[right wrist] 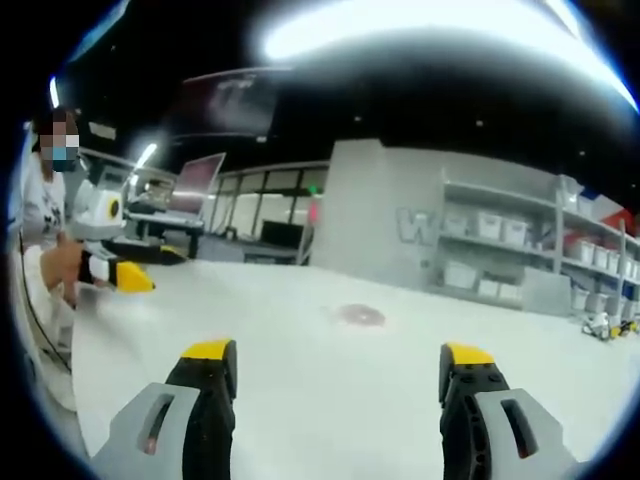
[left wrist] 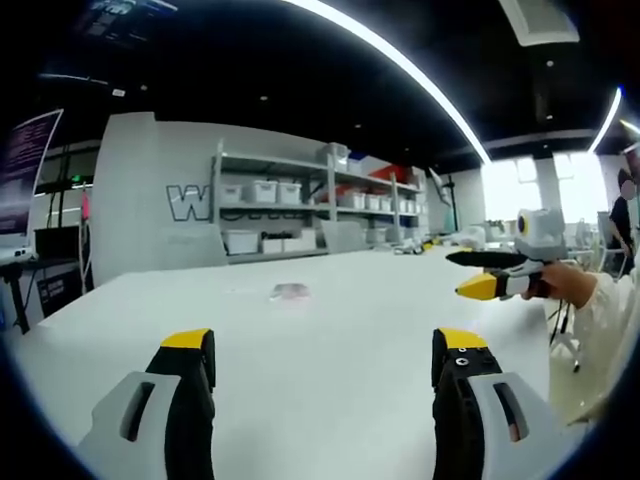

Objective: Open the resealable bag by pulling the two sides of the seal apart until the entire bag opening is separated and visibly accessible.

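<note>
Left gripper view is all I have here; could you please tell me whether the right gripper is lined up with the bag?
Observer: In the right gripper view, the bag lies flat on the table, ahead of the right gripper and roughly centred between its jaws.
Operator: Is it holding anything?
Observer: No, its jaws stand wide apart over bare table.
Operator: And my left gripper from there?
Observer: The left gripper is at that view's left edge, held by a hand, well aside from the bag.
</note>
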